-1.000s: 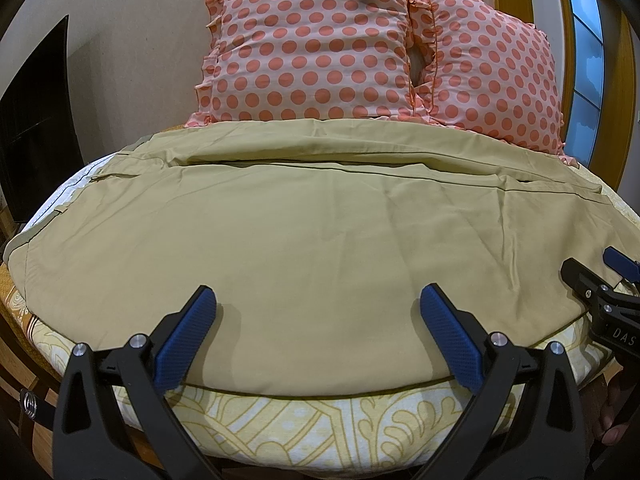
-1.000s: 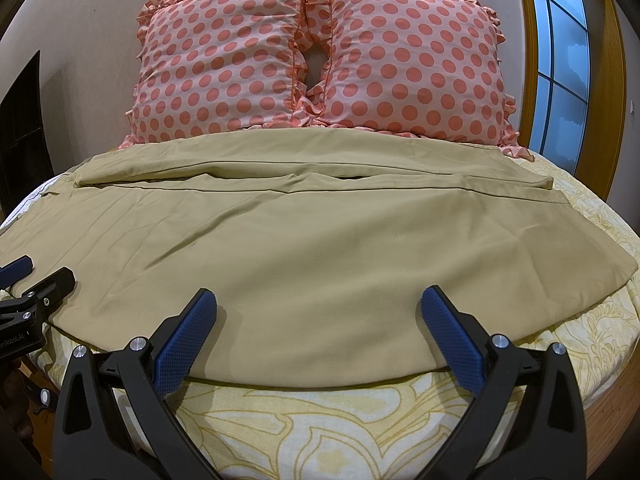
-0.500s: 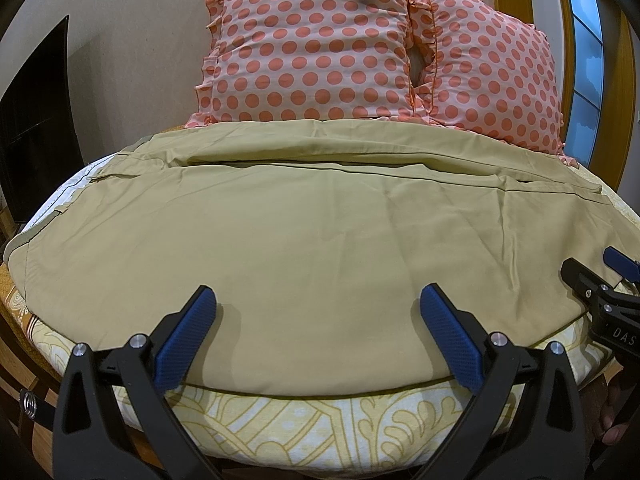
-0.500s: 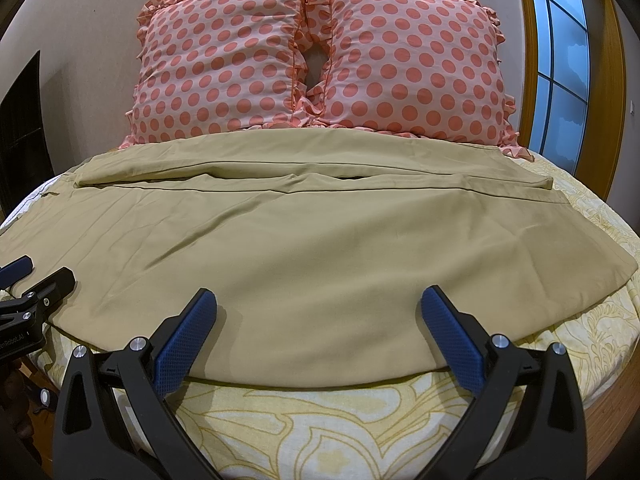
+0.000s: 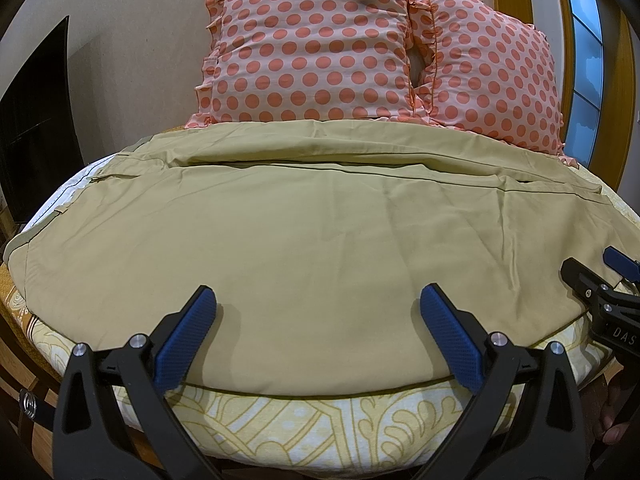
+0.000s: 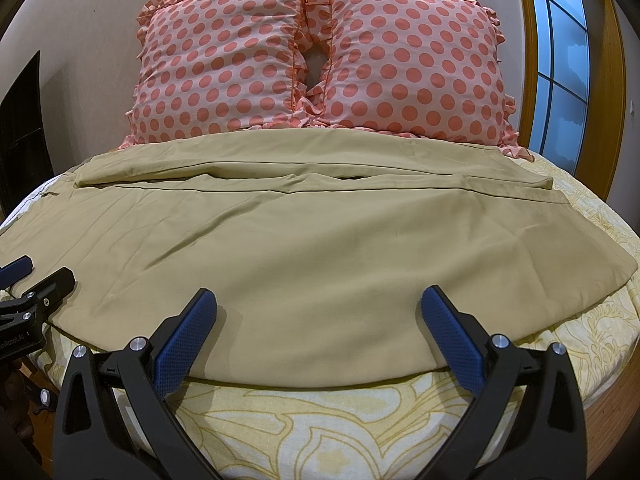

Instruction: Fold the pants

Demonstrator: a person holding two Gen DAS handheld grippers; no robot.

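Observation:
Khaki pants (image 5: 304, 248) lie spread flat across the bed, one leg behind the other, waist end at the left. They also fill the right wrist view (image 6: 304, 248). My left gripper (image 5: 318, 334) is open and empty, its blue pads just above the near hem. My right gripper (image 6: 318, 334) is open and empty over the near hem further right. The right gripper shows at the right edge of the left wrist view (image 5: 596, 284); the left gripper shows at the left edge of the right wrist view (image 6: 32, 284).
A yellow patterned bedsheet (image 6: 320, 424) covers the bed under the pants. Two pink polka-dot pillows (image 6: 316, 60) stand against the wall behind. A window (image 6: 560, 80) is at the right, a dark panel (image 5: 36, 120) at the left.

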